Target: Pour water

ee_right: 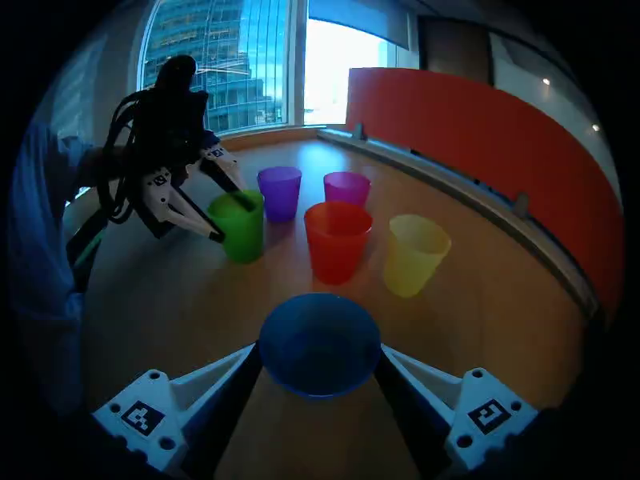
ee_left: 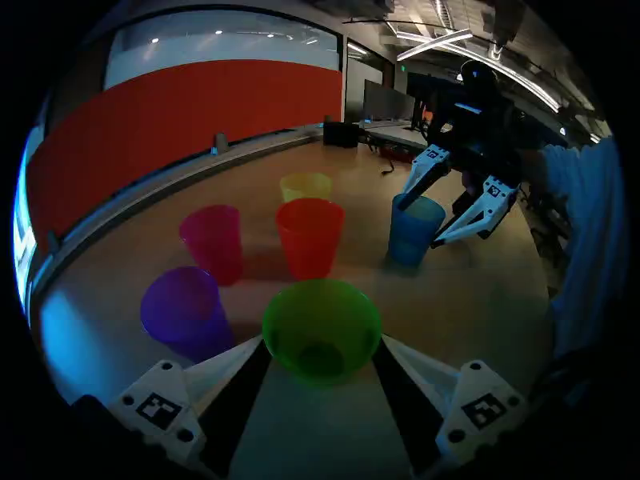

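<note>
A red wall panel point(ee_left: 184, 128) ran across the upper left of the left gripper view; light strips point(ee_left: 436, 40) crossed the ceiling at upper right; in the right gripper view, tall windows point(ee_right: 240, 64) stood at upper left, above a wooden table point(ee_right: 496, 320).

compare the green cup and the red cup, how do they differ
Colour: the green cup is green, the red cup orange-red. Hold: the green cup sits between the left gripper's jaws; the red cup stands free, touched by nothing. Place: the green cup is at the group's edge, the red cup in its middle. Both are upright, open-topped tumblers on the wooden table.
</note>
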Demonstrator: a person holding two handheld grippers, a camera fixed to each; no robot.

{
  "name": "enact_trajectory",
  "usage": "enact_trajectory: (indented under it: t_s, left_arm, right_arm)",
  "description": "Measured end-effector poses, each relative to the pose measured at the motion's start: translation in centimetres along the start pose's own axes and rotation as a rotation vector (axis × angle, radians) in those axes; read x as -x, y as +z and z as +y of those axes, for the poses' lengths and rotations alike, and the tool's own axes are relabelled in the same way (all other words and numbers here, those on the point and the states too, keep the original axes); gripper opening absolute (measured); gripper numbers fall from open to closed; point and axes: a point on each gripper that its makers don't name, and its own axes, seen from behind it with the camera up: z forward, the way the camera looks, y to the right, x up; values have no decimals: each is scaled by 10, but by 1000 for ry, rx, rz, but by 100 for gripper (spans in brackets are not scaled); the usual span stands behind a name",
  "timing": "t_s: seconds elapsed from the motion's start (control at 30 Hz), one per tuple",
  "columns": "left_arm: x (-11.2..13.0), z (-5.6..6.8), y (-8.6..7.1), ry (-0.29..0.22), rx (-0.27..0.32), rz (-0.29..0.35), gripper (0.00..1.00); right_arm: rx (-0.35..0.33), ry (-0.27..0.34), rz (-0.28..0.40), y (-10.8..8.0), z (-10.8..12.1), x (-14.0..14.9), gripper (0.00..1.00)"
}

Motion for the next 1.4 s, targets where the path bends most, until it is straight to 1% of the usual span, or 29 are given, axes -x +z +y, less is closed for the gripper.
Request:
enact_trajectory:
  t_s: [0.07,0.17,0.27,0.37,0.5,0.7,0.87,0.97,1.17,1.4]
  left_arm:
    - [0,0,0,-1,0,0,85]
    - [1,1,-2,-4,-4,2,85]
    - [-3,1,-4,-6,-8,16,85]
    - [-12,1,-10,-16,-13,45,85]
    - [-27,0,-21,-32,-23,86,85]
    - [-49,-4,-38,-33,-58,145,85]
    - [-68,-10,-54,-26,-92,194,85]
    - [-79,-11,-62,-19,-104,222,85]
    - [-102,-10,-79,-14,-122,283,85]
    - [-127,-6,-92,-14,-133,353,85]
  right_arm:
    - [6,3,2,-1,1,0,91]
    - [12,4,6,-1,1,-1,91]
    - [21,4,14,-1,1,-3,90]
    - [32,9,26,-3,2,-7,90]
    - [50,16,60,-10,3,-21,90]
    - [74,24,128,-22,2,-51,90]
    - [101,22,198,-36,2,-84,90]
    - [117,21,242,-44,2,-104,90]
    - [142,24,331,-61,2,-142,90]
    - [164,20,404,-77,2,-173,90]
